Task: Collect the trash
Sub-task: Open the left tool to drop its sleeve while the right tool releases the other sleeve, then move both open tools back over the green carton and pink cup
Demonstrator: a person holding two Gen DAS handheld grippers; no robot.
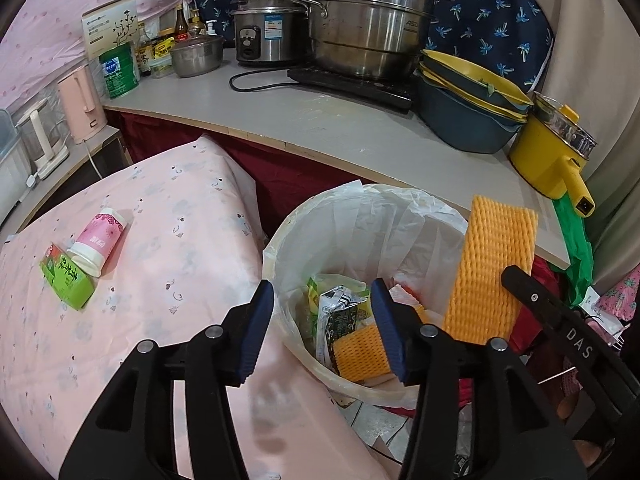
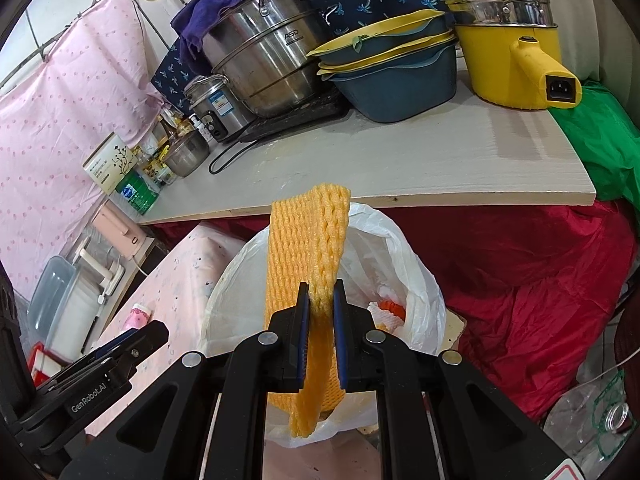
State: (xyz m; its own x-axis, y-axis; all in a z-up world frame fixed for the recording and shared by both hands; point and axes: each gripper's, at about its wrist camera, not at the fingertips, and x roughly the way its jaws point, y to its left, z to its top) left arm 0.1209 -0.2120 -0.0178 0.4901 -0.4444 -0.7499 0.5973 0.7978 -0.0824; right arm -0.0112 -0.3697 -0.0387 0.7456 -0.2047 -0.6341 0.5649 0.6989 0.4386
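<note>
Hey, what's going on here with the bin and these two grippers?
A person with a handheld gripper in each hand is clearing trash into a white lined bin. The right gripper is shut on an orange foam net sleeve, held over the bin. The left gripper is open above the bin with nothing between its fingers; another orange foam sleeve and wrappers already lie inside. A pink cup and a green carton remain on the pink-covered table.
</note>
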